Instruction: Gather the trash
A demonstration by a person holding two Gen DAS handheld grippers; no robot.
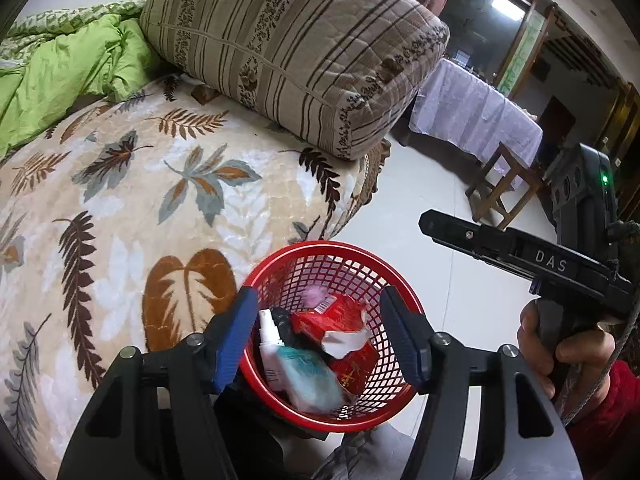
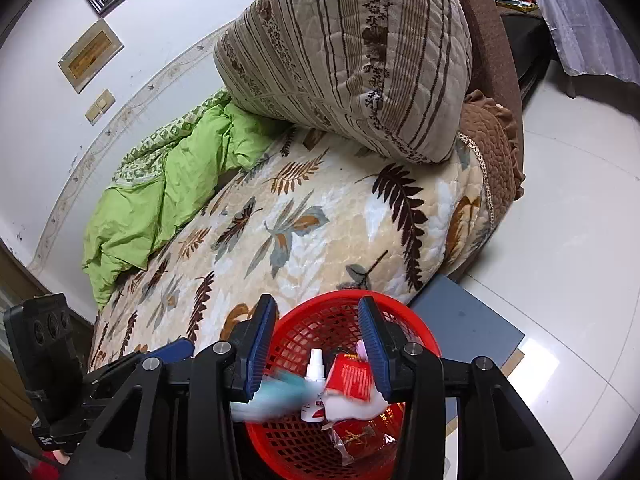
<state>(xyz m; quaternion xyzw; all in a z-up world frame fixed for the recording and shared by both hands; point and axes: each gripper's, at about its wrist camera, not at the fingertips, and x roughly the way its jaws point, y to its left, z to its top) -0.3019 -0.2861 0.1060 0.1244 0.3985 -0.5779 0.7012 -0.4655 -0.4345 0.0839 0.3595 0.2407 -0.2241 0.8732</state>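
Observation:
A red mesh basket (image 1: 404, 308) stands on the floor beside the bed. It holds a white spray bottle (image 1: 267, 330), a blurred teal packet (image 1: 310, 376), red packs (image 1: 340, 314) and a white tissue (image 1: 346, 342). My left gripper (image 1: 318, 300) hangs open over the basket, its blue pads touching nothing. My right gripper (image 2: 317, 304) is open above the same basket (image 2: 416, 326). Between and below its pads lie the spray bottle (image 2: 314, 376), a red pack (image 2: 352, 376), a blurred teal packet (image 2: 280, 394) and a white tissue (image 2: 352, 406). No pad presses on them.
The bed with a leaf-patterned blanket (image 1: 140, 200) fills the left, with a striped folded quilt (image 1: 304, 48) and green duvet (image 1: 68, 68) on it. A wooden stool (image 1: 504, 188) and cloth-covered table (image 1: 476, 116) stand across the tiled floor. A grey mat (image 2: 460, 320) lies beside the basket.

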